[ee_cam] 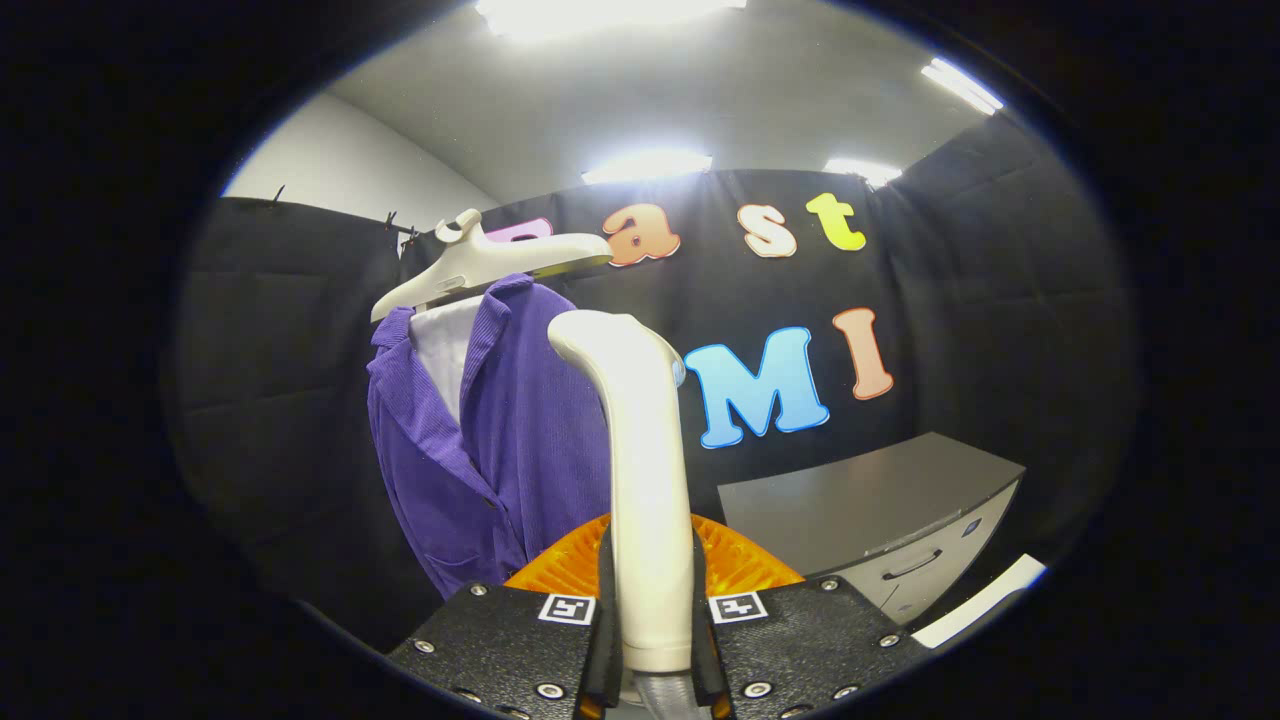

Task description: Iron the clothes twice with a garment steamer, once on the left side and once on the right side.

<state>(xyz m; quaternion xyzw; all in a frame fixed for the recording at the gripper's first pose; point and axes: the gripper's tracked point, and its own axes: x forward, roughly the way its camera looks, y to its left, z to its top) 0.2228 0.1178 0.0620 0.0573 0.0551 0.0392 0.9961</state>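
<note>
Gripper view: purple shirt point(500, 440) hangs on a white hanger point(480, 262), beyond the fingers. Garment steamer point(645, 480) stands upright, clenched in the claw point(655, 640), head short of the cloth. First pass looks pending; next, bring the head onto one side.

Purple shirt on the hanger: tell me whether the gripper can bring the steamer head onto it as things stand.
Probably yes. The gripper is shut on the steamer handle, and the purple shirt hangs on its white hanger just beyond the steamer head, with nothing between them. Whether the head already touches the cloth I cannot tell.
</note>
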